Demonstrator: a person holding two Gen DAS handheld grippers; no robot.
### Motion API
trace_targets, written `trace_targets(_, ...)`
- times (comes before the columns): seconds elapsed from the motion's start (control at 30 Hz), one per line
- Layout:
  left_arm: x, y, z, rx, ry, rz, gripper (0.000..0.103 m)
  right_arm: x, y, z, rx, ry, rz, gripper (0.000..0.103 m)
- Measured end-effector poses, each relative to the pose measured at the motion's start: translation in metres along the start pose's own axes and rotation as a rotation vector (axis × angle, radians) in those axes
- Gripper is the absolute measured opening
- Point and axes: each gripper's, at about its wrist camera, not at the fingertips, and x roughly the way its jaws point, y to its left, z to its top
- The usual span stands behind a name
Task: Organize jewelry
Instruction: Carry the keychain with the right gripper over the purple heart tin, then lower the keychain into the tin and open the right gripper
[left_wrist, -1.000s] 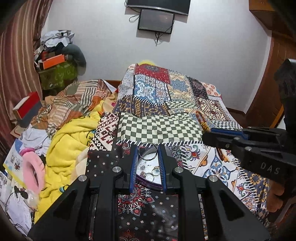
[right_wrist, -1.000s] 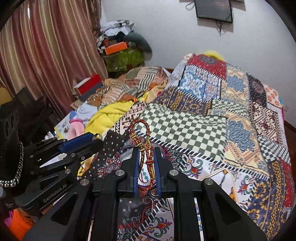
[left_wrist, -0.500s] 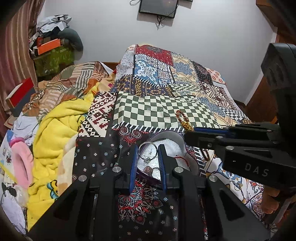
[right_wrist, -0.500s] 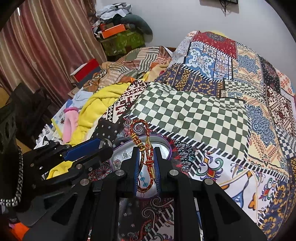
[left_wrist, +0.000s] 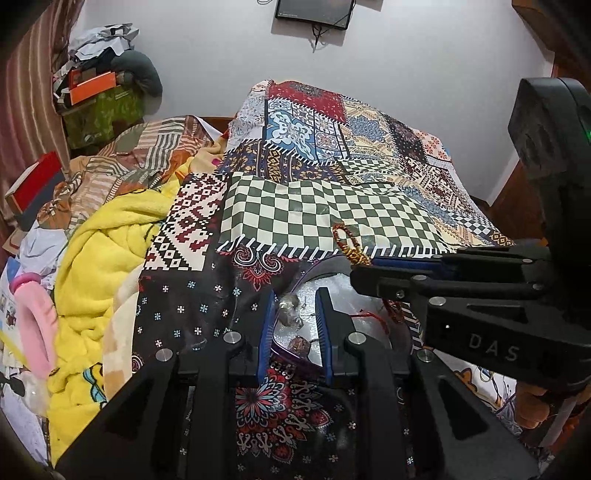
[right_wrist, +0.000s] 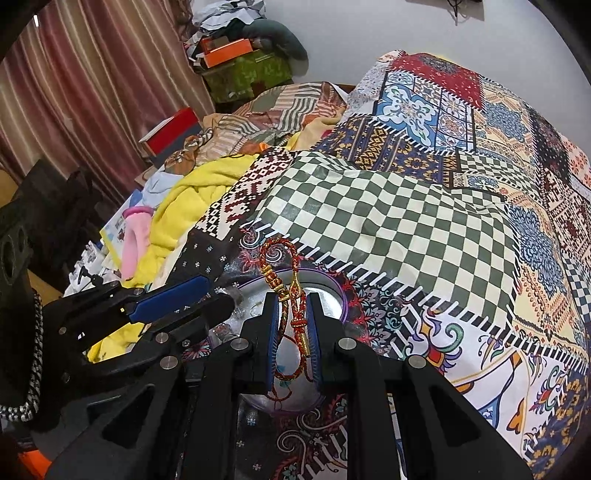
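Observation:
A round silver tray (left_wrist: 369, 314) with a purple rim lies on the patterned bedcover and holds small clear and brown jewelry pieces. My left gripper (left_wrist: 295, 314) hangs low over its left part. The fingers stand apart and nothing shows clamped between them. My right gripper (right_wrist: 291, 321) is shut on a red and gold cord bracelet (right_wrist: 295, 317), whose loop sticks up past the fingertips over the tray (right_wrist: 332, 291). In the left wrist view the right gripper (left_wrist: 356, 271) reaches in from the right, with the bracelet (left_wrist: 347, 243) at its tip. The left gripper (right_wrist: 218, 295) shows left of the tray.
A checkered and patchwork bedcover (left_wrist: 325, 210) spreads beyond the tray. A yellow blanket (left_wrist: 103, 258), a pink item (left_wrist: 33, 325) and a red box (left_wrist: 33, 184) crowd the left side. A silver chain (right_wrist: 33, 350) hangs at the far left. A hand (left_wrist: 532, 406) holds the right gripper.
Both grippers have moved down and in over the tray. The silver hoop seen earlier between my left fingers no longer shows there. The bracelet stays clamped in the right gripper.

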Motion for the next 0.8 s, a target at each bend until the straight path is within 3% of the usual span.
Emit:
trace_targets(0.3, -0.006, 0.001, -0.002, -0.007, 0.002, 0.004, 0.021, -0.005, 0.007, 0.0, -0.031, 0.0, -0.016, 0.018)
trace_targets(0.4, -0.013, 0.002, -0.001, -0.013, -0.005, 0.009, 0.028, -0.011, 0.007, 0.001, -0.025, -0.006, -0.009, 0.021)
trace_targets(0.6, -0.032, -0.001, 0.001, -0.005, -0.036, 0.02, 0.034, -0.032, 0.006, 0.0, -0.011, -0.037, -0.006, 0.033)
trace_targets(0.8, -0.056, -0.012, 0.005, 0.018, -0.074, 0.031, 0.038, -0.061, 0.003, -0.002, 0.005, -0.087, -0.017, 0.037)
